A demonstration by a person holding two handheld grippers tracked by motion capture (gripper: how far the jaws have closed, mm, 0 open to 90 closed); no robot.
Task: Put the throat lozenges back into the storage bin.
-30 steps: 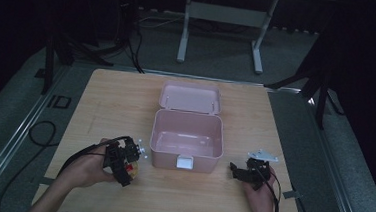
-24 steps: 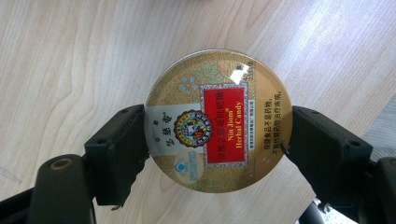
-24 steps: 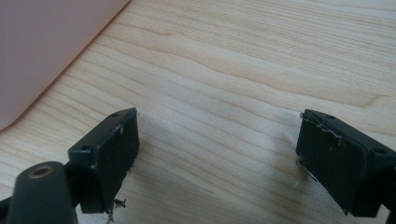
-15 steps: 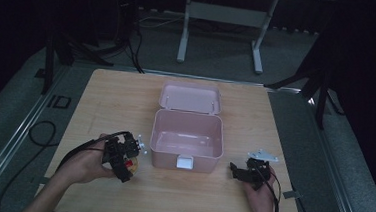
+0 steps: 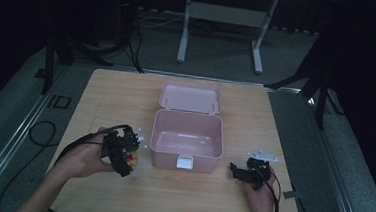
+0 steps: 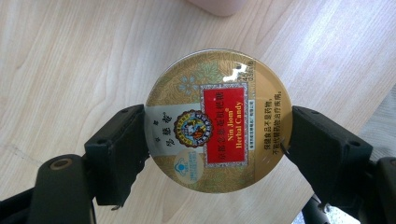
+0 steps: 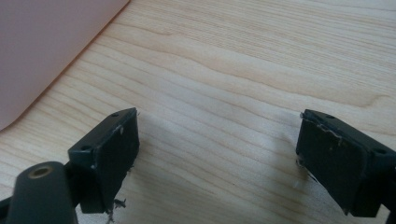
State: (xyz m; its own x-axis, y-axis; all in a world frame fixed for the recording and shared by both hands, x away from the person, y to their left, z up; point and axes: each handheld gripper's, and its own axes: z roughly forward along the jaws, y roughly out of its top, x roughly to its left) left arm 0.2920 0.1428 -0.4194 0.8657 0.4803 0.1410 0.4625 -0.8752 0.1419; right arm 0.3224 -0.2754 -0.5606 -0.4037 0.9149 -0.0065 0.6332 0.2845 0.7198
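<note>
A round gold candy tin (image 6: 218,121) sits clamped across its rim between the jaws of the left gripper (image 5: 121,151), label up, just left of the open pink box (image 5: 187,138), probably so it can go in flat. The right gripper (image 5: 247,172) rests by the box's right front corner, jaws apart and empty, over the wooden surface (image 5: 111,95).

a dim lab or studio: a lone wooden desk (image 5: 126,96) on grey carpet, black curtains, loose cables (image 5: 39,130), metal stands (image 5: 222,13).
</note>
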